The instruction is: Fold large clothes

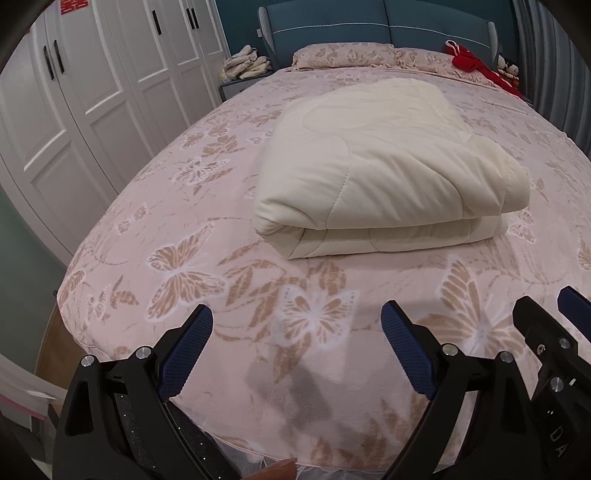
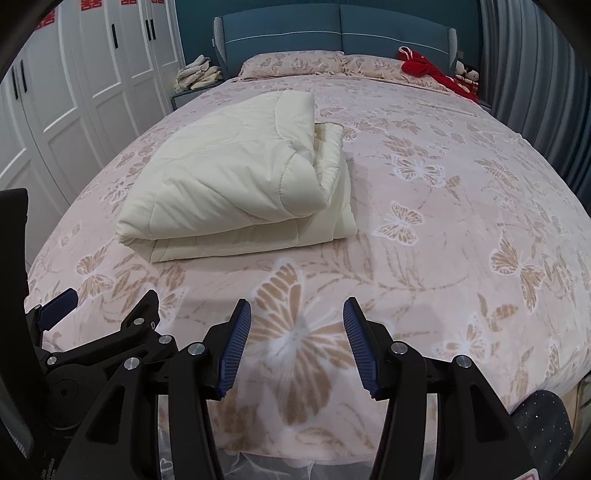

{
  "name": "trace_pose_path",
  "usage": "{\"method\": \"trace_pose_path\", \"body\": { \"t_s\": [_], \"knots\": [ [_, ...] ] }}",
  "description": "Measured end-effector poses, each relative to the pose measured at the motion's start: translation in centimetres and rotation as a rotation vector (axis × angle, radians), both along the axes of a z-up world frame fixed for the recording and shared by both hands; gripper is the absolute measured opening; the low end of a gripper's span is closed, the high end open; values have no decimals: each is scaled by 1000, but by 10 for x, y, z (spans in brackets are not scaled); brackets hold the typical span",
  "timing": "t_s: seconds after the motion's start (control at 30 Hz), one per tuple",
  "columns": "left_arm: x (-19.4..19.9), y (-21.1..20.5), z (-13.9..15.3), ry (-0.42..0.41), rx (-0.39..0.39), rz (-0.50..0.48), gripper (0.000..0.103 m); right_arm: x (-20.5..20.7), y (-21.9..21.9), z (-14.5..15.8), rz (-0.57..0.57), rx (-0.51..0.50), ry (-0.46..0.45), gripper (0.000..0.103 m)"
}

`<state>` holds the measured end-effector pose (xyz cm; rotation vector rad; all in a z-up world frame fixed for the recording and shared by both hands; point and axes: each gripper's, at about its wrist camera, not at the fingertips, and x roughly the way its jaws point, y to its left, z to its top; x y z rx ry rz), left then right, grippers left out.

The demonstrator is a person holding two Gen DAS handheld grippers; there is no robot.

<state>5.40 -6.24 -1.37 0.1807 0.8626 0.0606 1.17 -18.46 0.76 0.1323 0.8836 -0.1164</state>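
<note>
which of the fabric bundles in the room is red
The red bundle at the head of the bed, by the right pillow. The folded quilt mid-bed is cream, and the heap on the nightstand is beige.

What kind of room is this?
Most likely a home bedroom: a made bed with pillows against a headboard, a folded quilt on it, and white wardrobes alongside.

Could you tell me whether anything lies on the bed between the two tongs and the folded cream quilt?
Nothing visible does. Only bare butterfly-print bedspread lies between the open left tongs, the open right tongs and the folded cream quilt. The red garment and the pillows lie beyond the quilt, near the headboard.
</note>
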Motion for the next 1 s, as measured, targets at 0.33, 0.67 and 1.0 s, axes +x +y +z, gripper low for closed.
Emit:
{"method": "trace_pose_path", "body": {
  "t_s": [0.33,0.67,1.0],
  "knots": [
    [-4,0,2,-20,16,16,90,-3,1,2,1,-11,-7,52],
    [-7,2,3,-17,10,18,90,-6,5,5,-4,-18,-13,52],
    [-10,4,4,-16,8,18,90,-7,5,5,-3,-19,-13,52]
  ]
}}
